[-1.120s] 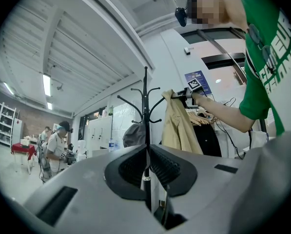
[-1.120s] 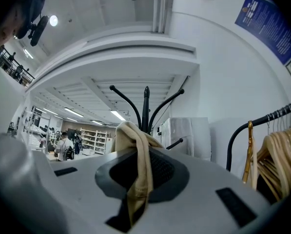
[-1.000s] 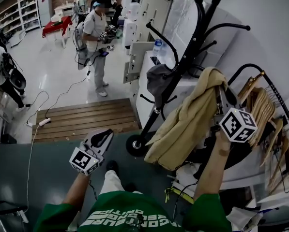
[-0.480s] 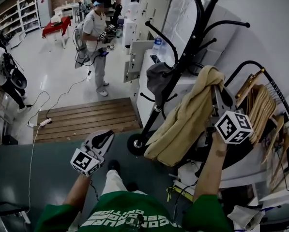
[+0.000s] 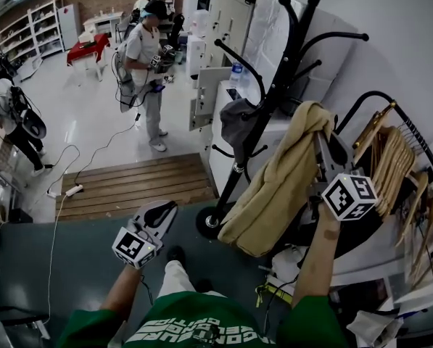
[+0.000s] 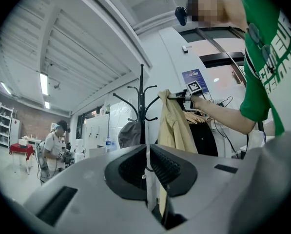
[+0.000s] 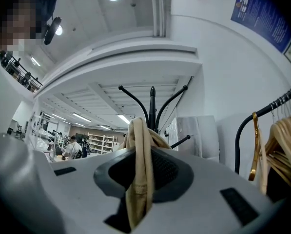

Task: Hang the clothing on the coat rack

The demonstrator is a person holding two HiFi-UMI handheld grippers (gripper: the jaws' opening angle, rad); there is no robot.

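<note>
Soft tan cloth garment (image 5: 278,183) (matt); glossy black metal rack (image 5: 274,93).

Holds the right gripper (image 5: 322,142) raised at the right, clamped on the top of a tan garment (image 5: 274,187) hanging in long folds just beside the black coat rack (image 5: 275,96). Holds the left gripper (image 5: 160,214) low at the near left, well apart from the rack. Shows a grey item (image 5: 236,120) (a cap, perhaps) on a lower hook, wooden hangers (image 5: 392,167) at the right, and a wooden platform (image 5: 129,185) farther left.

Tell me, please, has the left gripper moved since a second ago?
No: the left gripper lies just as far left of the rack base.
</note>
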